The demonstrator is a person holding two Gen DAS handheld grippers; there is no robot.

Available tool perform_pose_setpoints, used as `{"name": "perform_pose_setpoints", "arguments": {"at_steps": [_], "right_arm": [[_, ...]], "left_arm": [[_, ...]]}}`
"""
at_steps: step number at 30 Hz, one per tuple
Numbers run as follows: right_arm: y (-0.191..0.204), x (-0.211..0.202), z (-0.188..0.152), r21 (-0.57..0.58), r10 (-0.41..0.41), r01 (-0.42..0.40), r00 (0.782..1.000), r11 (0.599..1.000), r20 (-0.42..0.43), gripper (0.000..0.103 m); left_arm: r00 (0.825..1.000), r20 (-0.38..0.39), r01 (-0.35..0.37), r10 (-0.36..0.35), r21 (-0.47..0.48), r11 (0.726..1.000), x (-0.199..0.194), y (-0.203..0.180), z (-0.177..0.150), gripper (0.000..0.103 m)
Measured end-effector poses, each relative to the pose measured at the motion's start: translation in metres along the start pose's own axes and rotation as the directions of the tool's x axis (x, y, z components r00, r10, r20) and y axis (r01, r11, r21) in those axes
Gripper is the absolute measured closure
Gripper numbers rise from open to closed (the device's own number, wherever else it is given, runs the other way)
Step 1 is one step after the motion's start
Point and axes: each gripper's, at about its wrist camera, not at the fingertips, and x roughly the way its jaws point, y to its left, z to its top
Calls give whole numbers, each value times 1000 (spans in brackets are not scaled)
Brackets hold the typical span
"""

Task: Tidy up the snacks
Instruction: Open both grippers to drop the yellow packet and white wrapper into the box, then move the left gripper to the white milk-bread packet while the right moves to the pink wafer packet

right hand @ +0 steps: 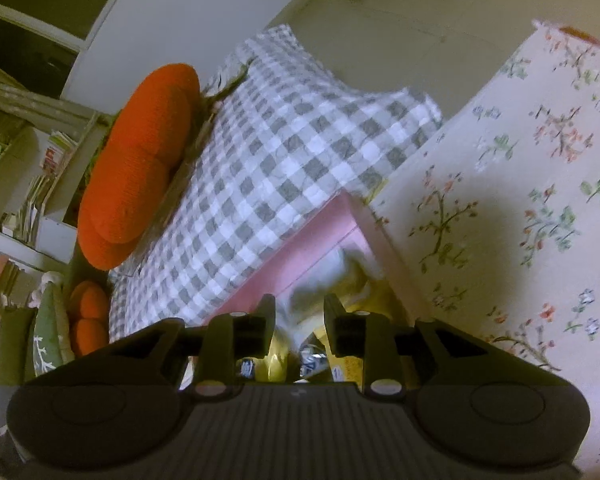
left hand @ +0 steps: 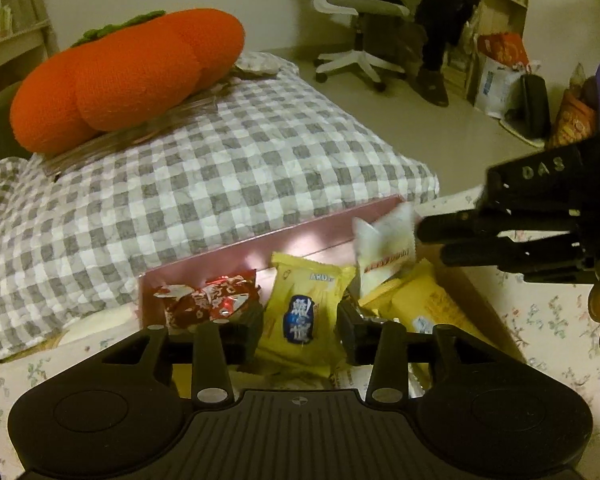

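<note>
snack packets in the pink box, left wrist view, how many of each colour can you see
red: 1
yellow: 2
white: 1
total: 4 in clear view; more may lie hidden under them or behind the tongs

Each camera looks forward and down past its own tongs, close over the open pink cardboard box (left hand: 260, 248) of snacks. Both views share that box and the grey-checked quilted cushion (left hand: 204, 176) beyond the tongs.
</note>
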Motion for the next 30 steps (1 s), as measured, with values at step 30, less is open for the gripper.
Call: {"name": "perform_pose_setpoints", "arguments": {"at_steps": [30], "right_arm": [[30, -68, -50, -141, -99, 83, 989, 986, -110, 62]], "left_arm": [[991, -105, -93, 81, -112, 989, -104, 31, -57, 53]]}}
